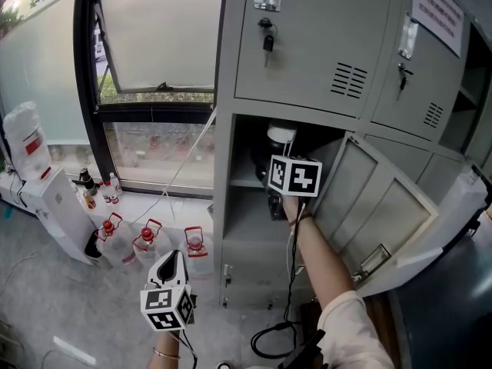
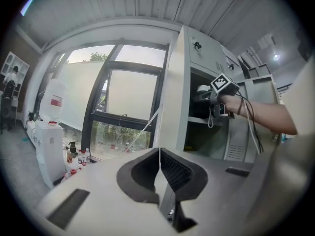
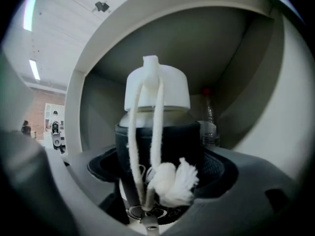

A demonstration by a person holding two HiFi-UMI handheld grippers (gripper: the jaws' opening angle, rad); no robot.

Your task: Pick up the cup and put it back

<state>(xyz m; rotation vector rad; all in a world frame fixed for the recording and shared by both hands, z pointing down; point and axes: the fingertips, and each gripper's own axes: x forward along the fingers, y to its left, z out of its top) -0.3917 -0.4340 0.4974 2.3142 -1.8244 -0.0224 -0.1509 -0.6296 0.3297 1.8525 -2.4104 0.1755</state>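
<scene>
While the right gripper [image 3: 158,173] is clamping the cup [image 3: 170,132] between its jaws inside the locker [image 3: 231,48], moving it upright is looking wisest, since a bottle [image 3: 209,122] is standing just beyond the jaws. The left gripper [image 2: 159,167] is hanging idle, jaws pressed together on nothing.

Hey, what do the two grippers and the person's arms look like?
Both the left gripper and right gripper are light grey with black ribbed pads, each carrying a white cube of black square markers. A black cable trails from the right one; that arm wears a cream sleeve.
</scene>
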